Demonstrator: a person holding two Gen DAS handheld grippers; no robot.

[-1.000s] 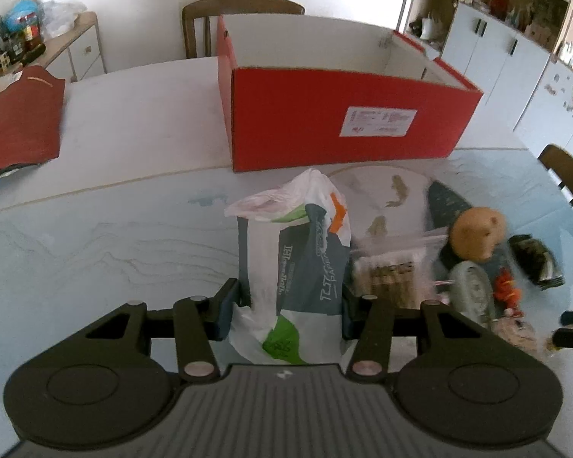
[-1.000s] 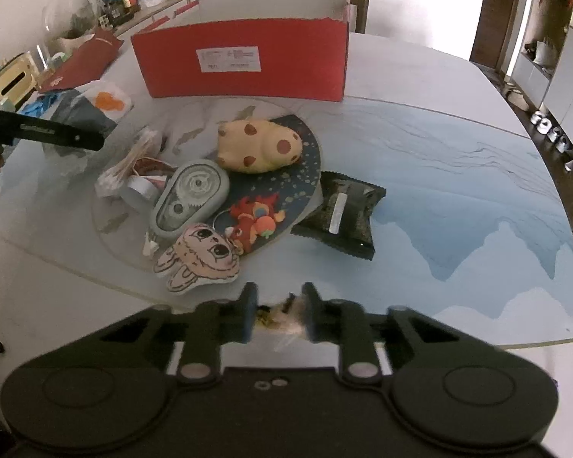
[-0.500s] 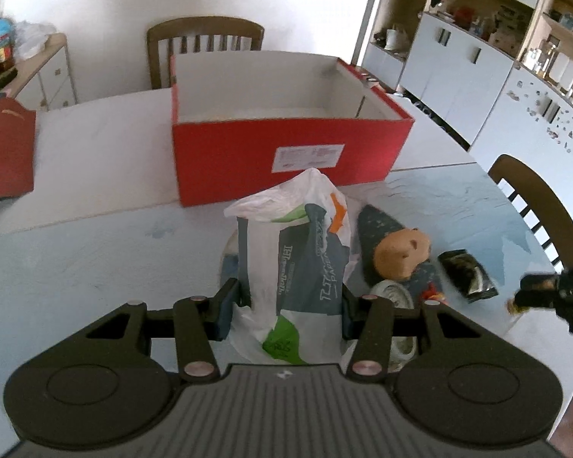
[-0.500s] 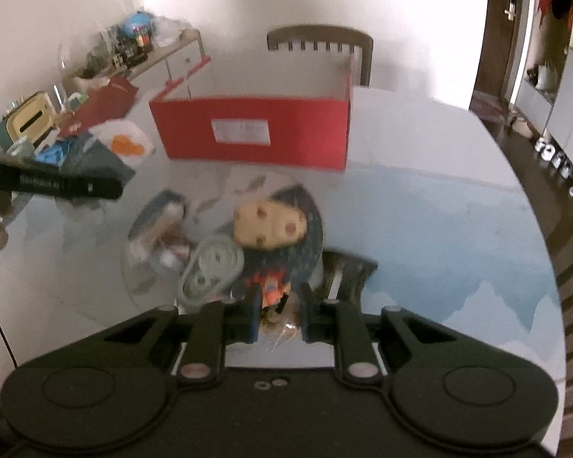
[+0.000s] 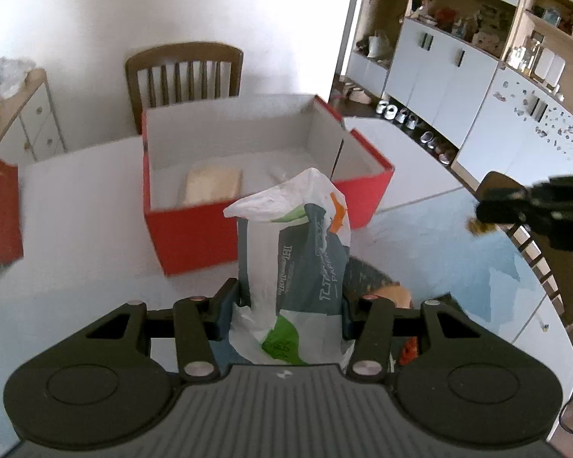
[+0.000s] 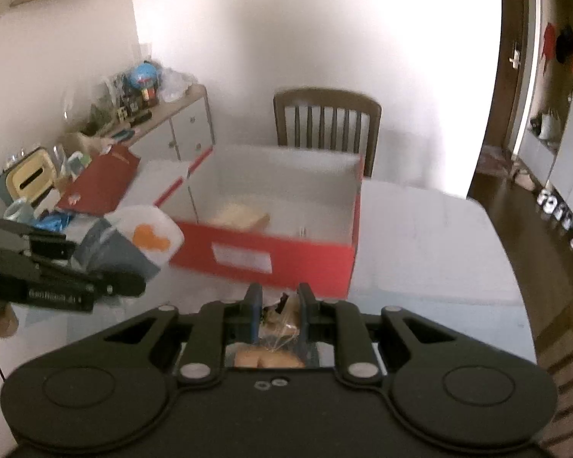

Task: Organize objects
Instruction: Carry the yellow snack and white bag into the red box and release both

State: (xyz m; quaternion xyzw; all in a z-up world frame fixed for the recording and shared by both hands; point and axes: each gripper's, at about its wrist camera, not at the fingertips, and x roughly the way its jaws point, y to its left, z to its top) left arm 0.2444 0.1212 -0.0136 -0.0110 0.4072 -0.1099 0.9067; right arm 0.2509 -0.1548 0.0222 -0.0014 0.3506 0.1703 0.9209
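Note:
My left gripper [image 5: 290, 299] is shut on a white, grey and green plastic pack of tissues [image 5: 294, 248], held upright above the table in front of the red cardboard box [image 5: 195, 236]. The box is open, and a beige packet [image 5: 214, 185] lies on its white floor. My right gripper [image 6: 279, 305] is shut on a small clear-wrapped brown item [image 6: 280, 324], lifted near the box's front wall [image 6: 286, 259]. In the right wrist view the left gripper [image 6: 107, 267] and its pack [image 6: 133, 244] are at the left. In the left wrist view the right gripper [image 5: 485, 215] is at the right edge.
A wooden chair [image 5: 183, 72] stands behind the box. A red lid [image 6: 103, 179] lies on the table to the left, beside a cluttered sideboard [image 6: 164, 114]. A tan plush [image 5: 397, 294] lies below my left gripper. Another chair [image 5: 554, 267] and white cabinets [image 5: 458, 87] are at the right.
Both grippers have risen with their loads and moved toward the red box. The inside of the box now shows, and the loose items on the table have dropped out of view.

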